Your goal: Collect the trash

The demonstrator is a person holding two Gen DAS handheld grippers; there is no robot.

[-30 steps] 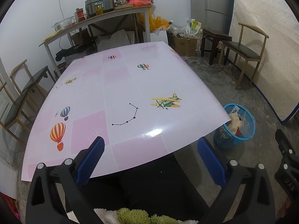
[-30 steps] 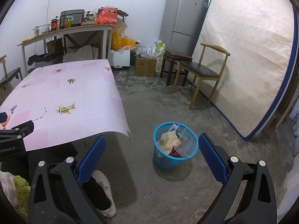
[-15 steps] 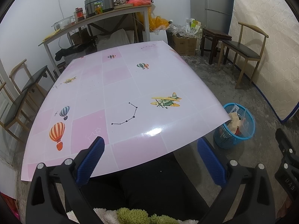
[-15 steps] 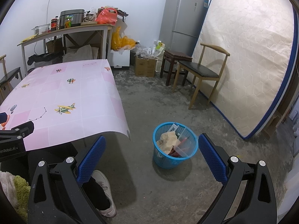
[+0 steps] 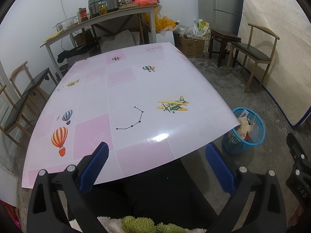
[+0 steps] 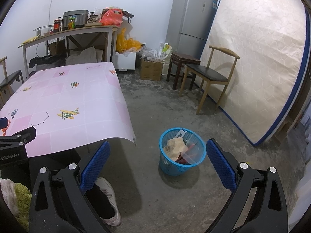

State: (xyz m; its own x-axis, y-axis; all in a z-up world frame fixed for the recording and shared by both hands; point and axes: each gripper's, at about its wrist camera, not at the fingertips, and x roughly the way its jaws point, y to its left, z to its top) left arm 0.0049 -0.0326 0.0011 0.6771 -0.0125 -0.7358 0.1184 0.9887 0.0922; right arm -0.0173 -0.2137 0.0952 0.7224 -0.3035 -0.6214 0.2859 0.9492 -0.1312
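The blue trash basket [image 6: 182, 152], holding crumpled paper and packaging, stands on the floor ahead of the right tool [image 6: 157, 166], whose fingers stand apart, empty. The left tool [image 5: 157, 168], also spread, overhangs the bare desk [image 5: 126, 89]; scan for leftovers before finishing.

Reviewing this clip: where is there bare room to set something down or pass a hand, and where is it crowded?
The pink tablecloth is bare from its near edge to the far shelf side. The concrete floor between table, blue basket and wooden chair is open. Crowded: the basket, full of trash; the back shelf; and the corner of boxes by the fridge.
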